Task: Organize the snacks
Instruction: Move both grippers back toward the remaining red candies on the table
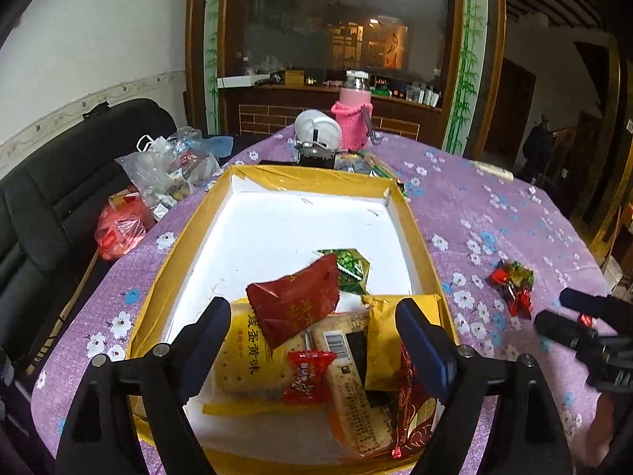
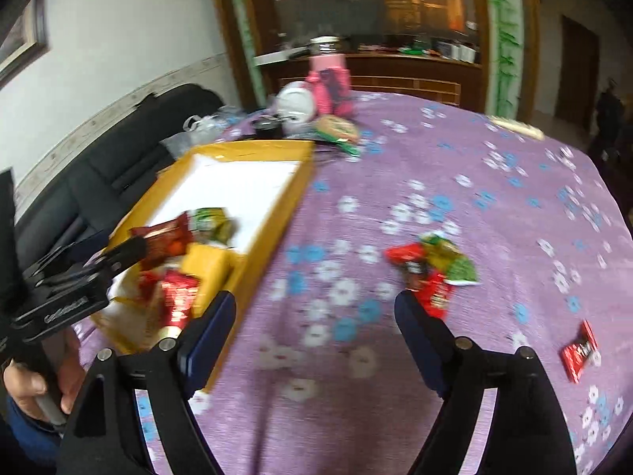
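Observation:
A yellow-rimmed box (image 1: 419, 233) with a white floor lies on the purple flowered tablecloth. Its near end holds several snack packets: a dark red packet (image 1: 294, 308), a yellow biscuit pack (image 1: 245, 360), a small red candy (image 1: 308, 376) and a green packet (image 1: 350, 269). My left gripper (image 1: 314, 344) hangs open above this heap, gripping nothing. Right of the box lies a loose cluster of red and green candies (image 2: 435, 269), and a single red candy (image 2: 579, 352) farther right. My right gripper (image 2: 314, 340) stands open over bare cloth, empty, beside the box (image 2: 277, 221).
At the table's far end stand a pink-sleeved bottle (image 1: 352, 118), a white round object (image 1: 316, 128) and a dark cup. Plastic bags (image 1: 170, 166) and a red bag (image 1: 118, 229) rest on a dark sofa at the left. A hand (image 2: 35, 388) holds the left tool.

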A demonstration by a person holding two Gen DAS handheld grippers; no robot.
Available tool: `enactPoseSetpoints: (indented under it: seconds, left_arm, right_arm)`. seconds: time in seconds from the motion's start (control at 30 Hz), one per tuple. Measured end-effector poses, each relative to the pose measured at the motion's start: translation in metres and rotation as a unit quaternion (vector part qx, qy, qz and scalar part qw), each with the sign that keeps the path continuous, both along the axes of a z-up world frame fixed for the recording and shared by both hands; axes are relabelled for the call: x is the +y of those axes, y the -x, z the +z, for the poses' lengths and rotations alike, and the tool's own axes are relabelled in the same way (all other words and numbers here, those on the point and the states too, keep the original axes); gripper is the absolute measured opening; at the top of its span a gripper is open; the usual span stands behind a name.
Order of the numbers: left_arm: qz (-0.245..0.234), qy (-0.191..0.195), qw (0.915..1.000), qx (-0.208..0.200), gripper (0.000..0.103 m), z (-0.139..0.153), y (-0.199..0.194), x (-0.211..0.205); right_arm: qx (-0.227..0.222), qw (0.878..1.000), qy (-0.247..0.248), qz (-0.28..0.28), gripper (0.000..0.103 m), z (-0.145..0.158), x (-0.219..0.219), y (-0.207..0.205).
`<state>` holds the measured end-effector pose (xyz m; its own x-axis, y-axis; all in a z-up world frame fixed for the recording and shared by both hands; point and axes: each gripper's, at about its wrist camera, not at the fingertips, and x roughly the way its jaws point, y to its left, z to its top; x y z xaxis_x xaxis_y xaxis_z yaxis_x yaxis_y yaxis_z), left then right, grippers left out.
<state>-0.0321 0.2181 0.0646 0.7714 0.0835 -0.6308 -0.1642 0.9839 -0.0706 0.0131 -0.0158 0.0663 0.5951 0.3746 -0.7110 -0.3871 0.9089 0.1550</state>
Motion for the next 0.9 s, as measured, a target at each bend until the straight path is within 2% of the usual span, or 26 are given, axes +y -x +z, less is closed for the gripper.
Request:
enactPoseSetpoints:
  seconds: [0.07, 0.17, 0.23, 0.27, 0.33, 0.43, 0.57, 0.63, 0.7, 0.77, 0.8, 0.83, 0.87, 0.9]
  left_arm:
    - [-0.001, 0.0, 1.0, 0.005, 0.088, 0.0, -0.001, -0.002]
    - [-0.006, -0.001, 1.0, 0.008, 0.088, 0.002, 0.0, -0.008]
    - [-0.008, 0.0, 1.0, 0.004, 0.089, 0.006, 0.001, -0.012]
    - [-0.009, -0.001, 1.0, 0.002, 0.089, 0.007, 0.001, -0.015]
    - [-0.015, -0.003, 0.9999, 0.0, 0.089, 0.011, 0.0, -0.022]
    - [-0.03, -0.006, 0.9995, -0.002, 0.089, 0.016, -0.003, -0.038]
    - [-0.06, -0.005, 0.9981, 0.007, 0.089, 0.021, -0.012, -0.064]
    - [-0.076, 0.009, 0.9968, 0.024, 0.089, 0.023, -0.023, -0.08]
    - [-0.088, 0.03, 0.9948, 0.043, 0.089, 0.023, -0.035, -0.093]
    - [-0.102, 0.058, 0.9902, 0.076, 0.089, 0.018, -0.051, -0.107]
    - [-0.114, 0.078, 0.9856, 0.098, 0.085, 0.013, -0.06, -0.115]
    - [-0.121, 0.091, 0.982, 0.113, 0.074, 0.01, -0.066, -0.121]
    - [-0.127, 0.099, 0.9789, 0.126, 0.068, 0.006, -0.072, -0.127]
    - [-0.13, 0.102, 0.9764, 0.138, 0.059, 0.003, -0.076, -0.135]
  right_arm:
    - [0.007, 1.0, 0.003, -0.016, 0.082, -0.002, -0.013, -0.006]
    - [-0.007, 0.998, 0.028, -0.061, 0.082, -0.002, -0.036, -0.014]
    - [-0.013, 0.994, 0.028, -0.103, 0.083, -0.002, -0.059, -0.018]
    - [-0.017, 0.991, 0.023, -0.132, 0.087, -0.003, -0.071, -0.019]
    - [-0.015, 0.983, -0.001, -0.183, 0.087, -0.007, -0.097, -0.024]
    - [0.027, 0.971, -0.037, -0.236, 0.087, -0.018, -0.133, -0.036]
    - [0.08, 0.954, -0.054, -0.284, 0.087, -0.03, -0.17, -0.046]
    - [0.085, 0.943, -0.069, -0.316, 0.086, -0.031, -0.188, -0.044]
    - [0.087, 0.932, -0.065, -0.347, 0.085, -0.028, -0.203, -0.041]
    - [0.094, 0.918, -0.068, -0.379, 0.068, -0.031, -0.22, -0.035]
    - [0.112, 0.912, -0.074, -0.389, 0.063, -0.036, -0.228, -0.035]
    - [0.129, 0.906, -0.08, -0.395, 0.055, -0.041, -0.235, -0.034]
    - [0.148, 0.898, -0.088, -0.404, 0.05, -0.047, -0.242, -0.033]
    - [0.161, 0.892, -0.093, -0.412, 0.049, -0.052, -0.247, -0.032]
